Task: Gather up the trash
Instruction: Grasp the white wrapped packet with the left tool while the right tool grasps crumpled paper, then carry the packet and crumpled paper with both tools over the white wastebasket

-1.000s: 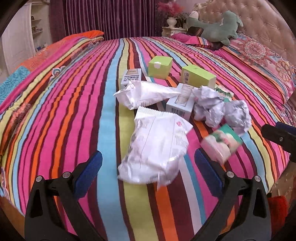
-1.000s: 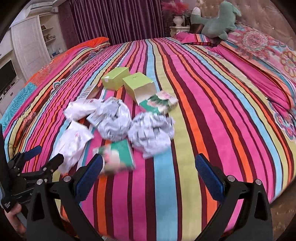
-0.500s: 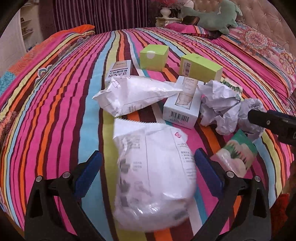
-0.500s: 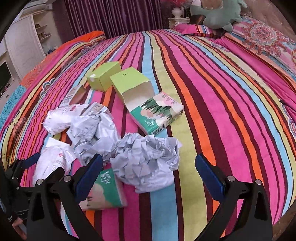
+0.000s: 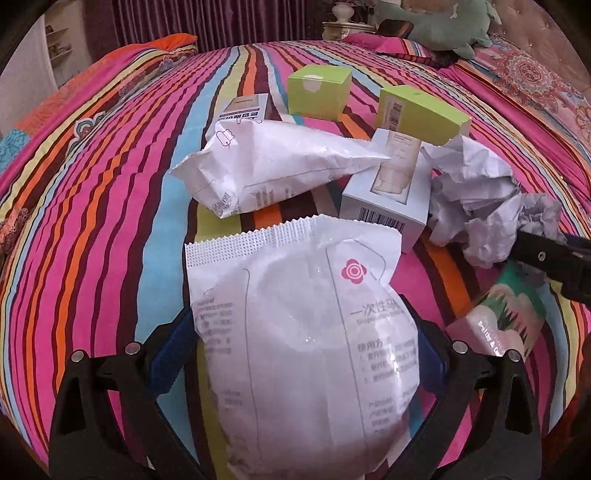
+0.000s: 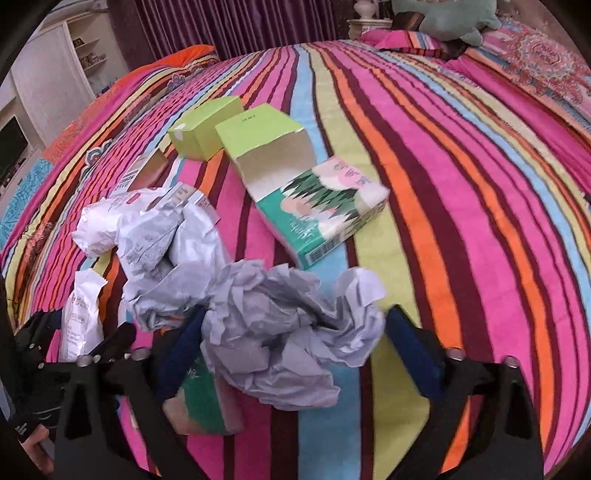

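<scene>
A white plastic packet (image 5: pixel 306 350) lies on the striped bed between the open fingers of my left gripper (image 5: pixel 299 354); it also shows in the right wrist view (image 6: pixel 79 317). A crumpled grey paper ball (image 6: pixel 280 325) lies between the open fingers of my right gripper (image 6: pixel 295 347); it also shows in the left wrist view (image 5: pixel 517 229). Behind lie a second white packet (image 5: pixel 273 166), another crumpled paper (image 6: pixel 166 240), a white carton (image 5: pixel 391 192), two lime boxes (image 5: pixel 319 90) (image 5: pixel 421 114) and two green tissue packs (image 6: pixel 325 206) (image 5: pixel 498 321).
A flat grey box (image 5: pixel 243 110) lies behind the far packet. Pillows and a green plush toy (image 6: pixel 454 18) sit at the headboard, top right. The bed's front edge runs just under both grippers. Shelves (image 6: pixel 88 55) stand at the far left.
Both grippers have moved forward and down over the bed. The white packet now sits between the left fingers and the grey paper ball between the right fingers. Both remain open.
</scene>
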{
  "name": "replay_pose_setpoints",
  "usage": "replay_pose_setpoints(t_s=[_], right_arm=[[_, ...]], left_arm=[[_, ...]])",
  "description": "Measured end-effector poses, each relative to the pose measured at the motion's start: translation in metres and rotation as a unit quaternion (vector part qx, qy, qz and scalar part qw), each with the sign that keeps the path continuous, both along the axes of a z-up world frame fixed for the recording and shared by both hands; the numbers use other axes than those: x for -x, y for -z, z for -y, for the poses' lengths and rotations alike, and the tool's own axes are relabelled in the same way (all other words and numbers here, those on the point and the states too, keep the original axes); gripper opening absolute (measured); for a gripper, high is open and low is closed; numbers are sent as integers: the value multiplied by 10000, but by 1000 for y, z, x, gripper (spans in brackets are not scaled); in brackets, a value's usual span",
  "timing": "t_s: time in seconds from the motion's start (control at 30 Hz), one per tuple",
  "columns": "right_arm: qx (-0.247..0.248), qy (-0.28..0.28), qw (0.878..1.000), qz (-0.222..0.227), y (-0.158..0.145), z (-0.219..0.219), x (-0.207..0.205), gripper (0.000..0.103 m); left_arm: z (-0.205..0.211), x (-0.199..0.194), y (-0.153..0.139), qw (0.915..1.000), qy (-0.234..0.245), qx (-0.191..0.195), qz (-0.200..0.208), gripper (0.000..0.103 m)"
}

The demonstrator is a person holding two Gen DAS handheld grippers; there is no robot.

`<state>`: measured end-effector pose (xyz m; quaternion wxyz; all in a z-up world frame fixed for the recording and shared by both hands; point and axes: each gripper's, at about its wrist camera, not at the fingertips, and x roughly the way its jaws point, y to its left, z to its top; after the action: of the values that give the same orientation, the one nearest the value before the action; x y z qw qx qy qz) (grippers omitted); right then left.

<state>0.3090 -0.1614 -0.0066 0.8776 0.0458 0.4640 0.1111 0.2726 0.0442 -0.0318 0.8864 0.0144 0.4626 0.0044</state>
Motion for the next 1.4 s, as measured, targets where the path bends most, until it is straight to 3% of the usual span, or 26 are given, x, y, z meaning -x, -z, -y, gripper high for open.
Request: replay_pose_setpoints(t_s=[0.07, 0.23, 0.43, 0.57, 0.77, 1.1, 1.4], right_arm=[[27, 24, 10000, 4, 1, 0, 0, 74], [-10, 33, 10000, 28, -1, 1, 4, 70], [-79, 188, 9998, 76, -7, 14, 11, 68], [-203, 293, 9993, 111, -14, 24, 17, 68], [-192, 386, 9989, 175, -25, 31, 28, 68], [-359, 384, 9983, 233, -37, 38, 70, 68], [-541, 116, 9983, 183, -35, 33, 136, 68]], left_arm=[[0, -1, 0, 10000, -32, -5, -16, 97], [0, -3, -1, 9999, 50, 24, -157, 97], [-10, 3, -9, 9997, -153, 156, -81, 76], [-18, 9, -15, 9989, -290, 362, -60, 75], [-18, 24, -31, 9988, -289, 357, 141, 75], [-18, 80, -49, 9984, -143, 424, 333, 75], [-13, 153, -50, 9982, 39, 480, 354, 75]])
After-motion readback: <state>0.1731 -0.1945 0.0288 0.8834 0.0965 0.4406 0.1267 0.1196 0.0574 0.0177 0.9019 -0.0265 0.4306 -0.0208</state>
